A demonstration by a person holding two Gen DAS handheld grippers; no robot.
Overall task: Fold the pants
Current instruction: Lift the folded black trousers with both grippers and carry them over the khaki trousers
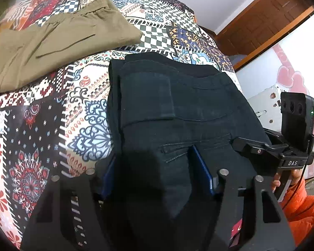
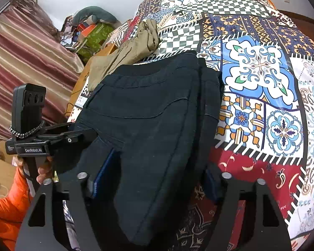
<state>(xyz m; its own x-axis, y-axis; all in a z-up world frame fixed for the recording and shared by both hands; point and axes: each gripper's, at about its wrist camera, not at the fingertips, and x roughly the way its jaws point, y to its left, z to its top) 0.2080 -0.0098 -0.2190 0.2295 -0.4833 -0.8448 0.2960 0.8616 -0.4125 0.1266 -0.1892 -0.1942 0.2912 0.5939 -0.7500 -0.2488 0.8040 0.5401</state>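
Observation:
Dark navy pants (image 1: 173,108) lie folded on the patterned bedspread (image 1: 37,125), waistband at the far end. They also show in the right wrist view (image 2: 152,113). My left gripper (image 1: 155,167) is over the near left edge of the pants, its blue pads wide apart with the fabric between them. My right gripper (image 2: 155,175) is over the near right edge, its pads also wide apart around the fabric. Each gripper also shows in the other view, the right one (image 1: 282,146) and the left one (image 2: 41,138).
Folded khaki pants (image 1: 58,39) lie on the bed beyond and to the left; they also show in the right wrist view (image 2: 131,48). A wooden door (image 1: 268,16) and a white appliance (image 1: 270,104) stand to the right. A striped curtain (image 2: 21,62) and clutter (image 2: 94,31) are left of the bed.

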